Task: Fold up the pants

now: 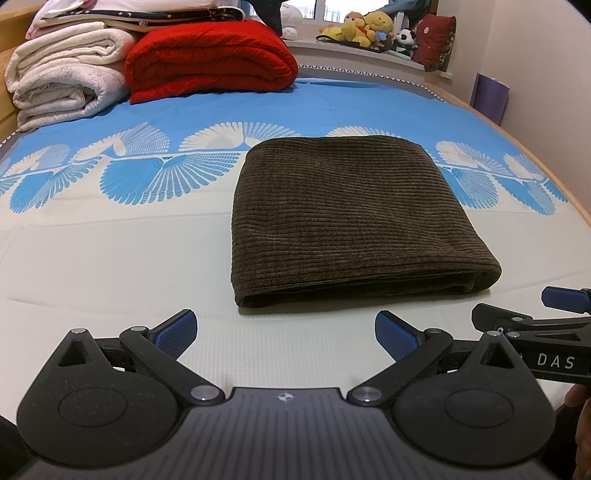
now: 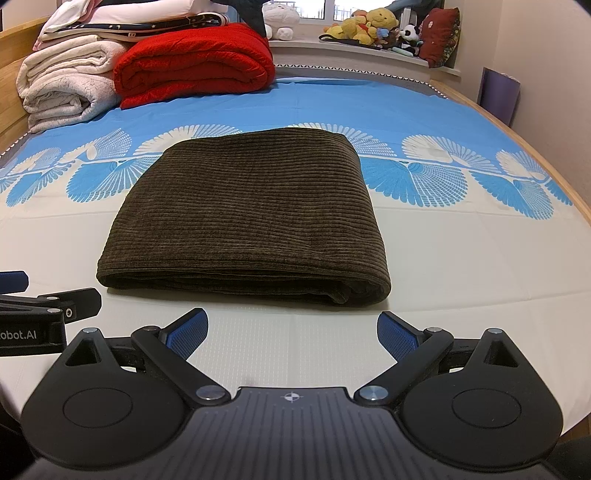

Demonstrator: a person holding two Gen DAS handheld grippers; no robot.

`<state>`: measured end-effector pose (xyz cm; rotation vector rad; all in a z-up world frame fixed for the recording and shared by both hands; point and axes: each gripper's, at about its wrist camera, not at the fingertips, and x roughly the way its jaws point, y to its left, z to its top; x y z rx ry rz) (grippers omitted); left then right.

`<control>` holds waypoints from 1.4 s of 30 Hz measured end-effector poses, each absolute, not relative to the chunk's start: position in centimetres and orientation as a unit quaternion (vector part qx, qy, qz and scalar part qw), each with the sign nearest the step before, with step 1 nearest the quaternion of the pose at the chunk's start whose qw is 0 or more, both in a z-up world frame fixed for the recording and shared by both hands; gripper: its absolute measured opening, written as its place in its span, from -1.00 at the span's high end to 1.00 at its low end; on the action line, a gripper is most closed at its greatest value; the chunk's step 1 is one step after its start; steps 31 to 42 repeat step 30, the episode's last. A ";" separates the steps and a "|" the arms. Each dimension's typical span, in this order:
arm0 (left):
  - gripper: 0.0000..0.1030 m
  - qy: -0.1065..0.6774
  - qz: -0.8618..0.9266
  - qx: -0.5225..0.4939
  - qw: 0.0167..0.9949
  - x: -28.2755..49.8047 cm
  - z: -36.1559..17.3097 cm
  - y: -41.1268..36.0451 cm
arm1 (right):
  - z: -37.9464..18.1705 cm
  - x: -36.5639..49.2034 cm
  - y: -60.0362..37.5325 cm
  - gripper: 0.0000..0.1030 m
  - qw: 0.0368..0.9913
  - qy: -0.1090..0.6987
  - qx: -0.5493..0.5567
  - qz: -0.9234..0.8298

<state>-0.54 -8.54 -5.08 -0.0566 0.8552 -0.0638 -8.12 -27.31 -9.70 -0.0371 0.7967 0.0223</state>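
The dark brown corduroy pants (image 1: 351, 214) lie folded into a flat rectangle on the bed, several layers showing at the near edge; they also show in the right wrist view (image 2: 251, 218). My left gripper (image 1: 286, 332) is open and empty, just short of the pants' near edge and to its left. My right gripper (image 2: 293, 332) is open and empty, just short of the near edge. The right gripper's side shows at the right edge of the left wrist view (image 1: 532, 325). The left gripper's side shows at the left edge of the right wrist view (image 2: 48, 314).
The bed sheet (image 1: 110, 258) is cream near me and blue with white fan patterns farther back. A folded red blanket (image 1: 210, 59) and white blankets (image 1: 62, 74) are stacked at the far left. Stuffed toys (image 1: 369, 27) sit on the window ledge. The wooden bed edge (image 1: 569, 192) runs along the right.
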 end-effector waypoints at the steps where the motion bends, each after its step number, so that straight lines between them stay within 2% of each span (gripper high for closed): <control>1: -0.99 0.414 -0.031 -0.028 0.909 -0.5 -5.1 -8.5 | -9.7 -8.1 -27.3 -0.90 0.922 0.388 -0.018 0.011; 42: -0.99 0.410 -0.034 -0.022 0.911 -0.5 -5.1 -8.6 | -9.7 -8.1 -27.3 -0.90 0.921 0.388 -0.018 0.011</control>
